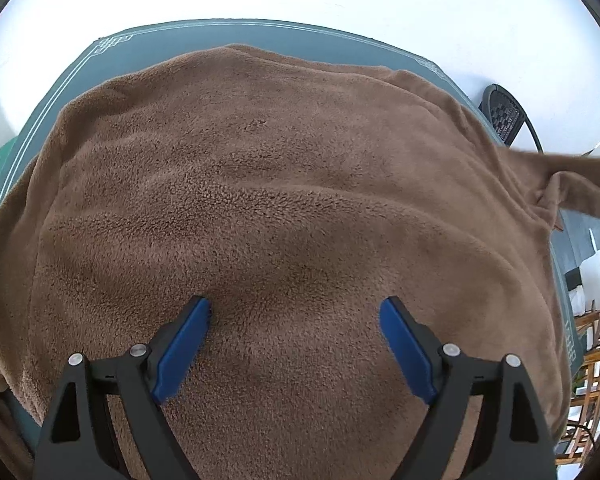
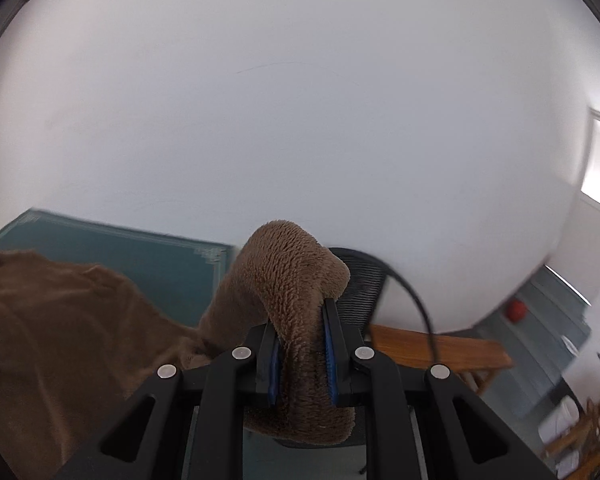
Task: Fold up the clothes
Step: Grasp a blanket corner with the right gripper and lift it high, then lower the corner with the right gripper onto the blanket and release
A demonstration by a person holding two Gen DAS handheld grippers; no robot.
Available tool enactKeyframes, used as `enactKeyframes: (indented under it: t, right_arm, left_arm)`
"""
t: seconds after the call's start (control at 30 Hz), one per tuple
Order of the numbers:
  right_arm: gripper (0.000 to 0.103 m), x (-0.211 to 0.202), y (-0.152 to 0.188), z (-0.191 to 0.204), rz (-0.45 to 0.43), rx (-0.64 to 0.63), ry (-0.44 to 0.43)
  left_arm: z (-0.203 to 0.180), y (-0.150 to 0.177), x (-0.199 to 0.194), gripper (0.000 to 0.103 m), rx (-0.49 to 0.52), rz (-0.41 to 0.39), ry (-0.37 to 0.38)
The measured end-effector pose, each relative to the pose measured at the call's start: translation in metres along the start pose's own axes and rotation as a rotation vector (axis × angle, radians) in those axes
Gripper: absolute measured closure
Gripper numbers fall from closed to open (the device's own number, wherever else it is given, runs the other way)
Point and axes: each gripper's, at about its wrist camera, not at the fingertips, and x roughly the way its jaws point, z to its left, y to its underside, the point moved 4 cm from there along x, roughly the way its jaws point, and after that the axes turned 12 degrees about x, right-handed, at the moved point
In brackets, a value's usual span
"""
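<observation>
A brown fleece garment (image 1: 283, 184) lies spread over a teal-covered table (image 1: 203, 36), filling most of the left wrist view. My left gripper (image 1: 293, 312) hovers just above its middle, open, blue pads wide apart with nothing between them. At the right edge, a sleeve or corner (image 1: 580, 188) is stretched up and off to the right. In the right wrist view my right gripper (image 2: 300, 320) is shut on that bunched piece of the fleece garment (image 2: 291, 272), lifted above the table; the remainder of the cloth (image 2: 59, 320) trails down to the left.
A black mesh chair (image 1: 504, 114) stands by the table's far right corner, also seen behind the held cloth as a chair back (image 2: 364, 280). Wooden furniture (image 2: 432, 348) and wooden racks (image 1: 592, 368) are to the right. A white wall lies beyond the table.
</observation>
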Motion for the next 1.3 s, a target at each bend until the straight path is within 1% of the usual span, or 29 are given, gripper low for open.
enactKeyframes:
  t: [0.1, 0.27, 0.4, 0.57, 0.67, 0.8, 0.87, 0.9, 0.93, 0.97, 1.0, 1.1, 1.13, 1.17, 1.2, 1.27, 1.3]
  right_arm:
    - [0.085, -0.021, -0.006, -0.013, -0.016, 0.019, 0.042]
    - [0.085, -0.057, -0.016, -0.035, -0.042, 0.051, 0.111]
    - [0.085, -0.062, -0.033, 0.005, -0.049, -0.004, 0.052]
    - [0.085, -0.067, -0.055, 0.060, -0.057, -0.082, -0.028]
    - [0.085, -0.062, -0.066, 0.101, -0.063, -0.126, -0.084]
    - [0.085, -0.047, -0.065, 0.173, -0.046, -0.191, -0.209]
    - [0.084, -0.040, -0.057, 0.210, -0.005, -0.196, -0.307]
    - [0.081, -0.035, -0.049, 0.233, 0.033, -0.206, -0.377]
    - [0.079, -0.029, -0.043, 0.248, 0.062, -0.218, -0.427]
    - [0.078, -0.025, -0.033, 0.268, 0.099, -0.243, -0.491]
    - [0.077, -0.022, -0.022, 0.282, 0.130, -0.260, -0.536]
    - [0.069, -0.011, 0.010, 0.318, 0.221, -0.305, -0.657]
    - [0.052, -0.005, 0.016, 0.322, 0.244, -0.304, -0.684]
    - [0.027, -0.002, 0.024, 0.322, 0.260, -0.295, -0.708]
    - [0.020, 0.000, 0.032, 0.320, 0.274, -0.284, -0.733]
    - [0.019, -0.008, 0.050, 0.306, 0.283, -0.249, -0.767]
    - [0.019, -0.007, 0.054, 0.300, 0.301, -0.217, -0.797]
  left_arm:
    - [-0.001, 0.001, -0.001, 0.012, 0.005, -0.006, -0.002]
    - [0.001, 0.004, -0.005, 0.012, 0.002, -0.026, 0.017]
    - [0.003, 0.008, -0.008, 0.011, 0.017, -0.049, 0.037]
    - [0.005, 0.009, -0.011, 0.011, 0.007, -0.066, 0.069]
    - [0.006, 0.011, -0.012, 0.011, -0.001, -0.070, 0.092]
    - [0.016, 0.017, -0.023, 0.011, -0.041, -0.077, 0.148]
    - [0.021, 0.018, -0.026, 0.011, -0.070, -0.076, 0.181]
    - [0.023, 0.018, -0.027, 0.011, -0.085, -0.076, 0.194]
    - [0.027, 0.019, -0.028, 0.011, -0.100, -0.076, 0.206]
    - [0.031, 0.020, -0.030, 0.011, -0.115, -0.077, 0.216]
    - [0.035, 0.021, -0.032, 0.011, -0.130, -0.078, 0.225]
    - [0.046, 0.023, -0.035, 0.011, -0.175, -0.084, 0.253]
    - [0.049, 0.022, -0.034, 0.011, -0.191, -0.086, 0.265]
    - [0.052, 0.021, -0.033, 0.011, -0.206, -0.088, 0.277]
    - [0.055, 0.021, -0.032, 0.011, -0.222, -0.091, 0.288]
    - [0.058, 0.019, -0.031, 0.011, -0.241, -0.091, 0.298]
    - [0.058, 0.020, -0.031, 0.011, -0.246, -0.091, 0.300]
